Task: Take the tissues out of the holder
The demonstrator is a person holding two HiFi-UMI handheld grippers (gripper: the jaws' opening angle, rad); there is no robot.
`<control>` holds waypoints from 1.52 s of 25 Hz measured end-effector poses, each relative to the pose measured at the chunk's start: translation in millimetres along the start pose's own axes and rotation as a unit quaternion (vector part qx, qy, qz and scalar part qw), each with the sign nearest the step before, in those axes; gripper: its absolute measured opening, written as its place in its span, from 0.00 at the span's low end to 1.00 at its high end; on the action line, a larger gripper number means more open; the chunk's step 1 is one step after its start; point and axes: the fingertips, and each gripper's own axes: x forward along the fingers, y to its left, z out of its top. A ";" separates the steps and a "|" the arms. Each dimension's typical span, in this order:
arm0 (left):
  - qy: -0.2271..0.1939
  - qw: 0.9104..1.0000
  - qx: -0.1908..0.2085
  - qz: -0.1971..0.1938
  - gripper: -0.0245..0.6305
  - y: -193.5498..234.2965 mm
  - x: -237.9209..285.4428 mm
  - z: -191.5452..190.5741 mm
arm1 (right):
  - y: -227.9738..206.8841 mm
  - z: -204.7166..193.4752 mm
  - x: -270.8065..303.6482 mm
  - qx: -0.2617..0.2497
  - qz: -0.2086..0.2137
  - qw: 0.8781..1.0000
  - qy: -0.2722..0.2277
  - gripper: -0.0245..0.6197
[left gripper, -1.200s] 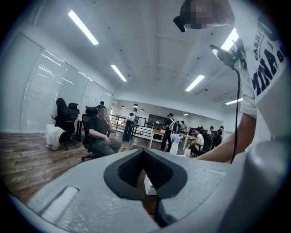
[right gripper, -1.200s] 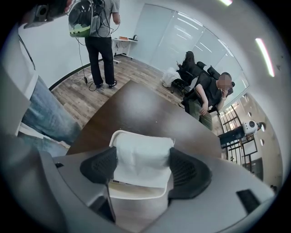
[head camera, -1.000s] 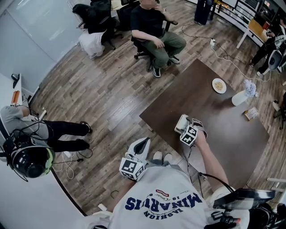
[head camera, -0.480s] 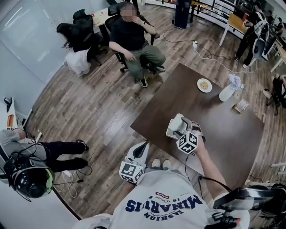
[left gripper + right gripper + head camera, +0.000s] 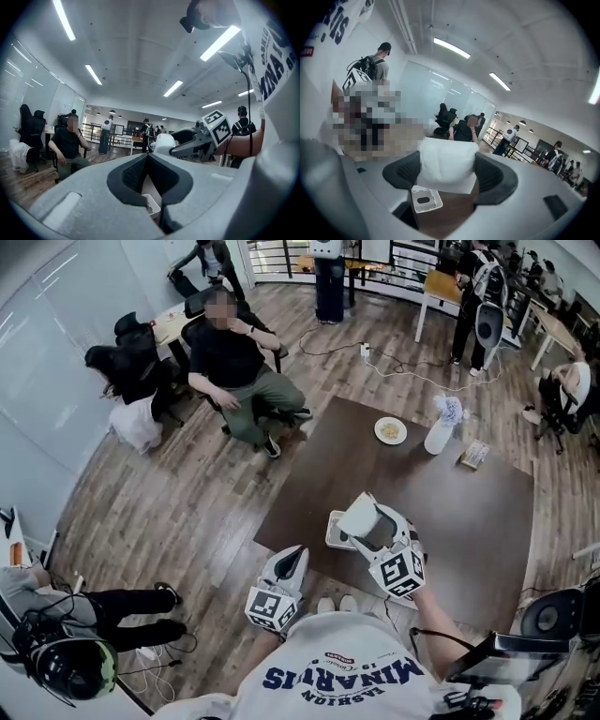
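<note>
Wood-plank flooring runs through an open office, where a person sits in a wheeled chair beyond a dark brown tabletop. At the far end of that tabletop stand a small plate, a white bottle and a small packet, all well apart from the work. Near the front edge lies the white holder, flat on the wood. In the right gripper view it shows an oval slot in its top. The right claw hangs above it, and its jaws stand wide and are clamped on the tissues. The right gripper view shows this white folded stack filling the space between the two dark pads, held in the air clear of the holder below. The left claw is off the tabletop's near edge, close to the person's shirt and pointing roughly level towards the table. Its own view shows the jaws drawn together with their tips meeting and nothing gripped. Past them the right claw and its marker cube can be seen.
</note>
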 end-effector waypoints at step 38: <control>0.032 0.996 0.017 -0.085 0.04 -35.1 39.5 -10.4 | -24.9 -189.1 -43.0 0.185 -0.083 0.945 0.256 0.60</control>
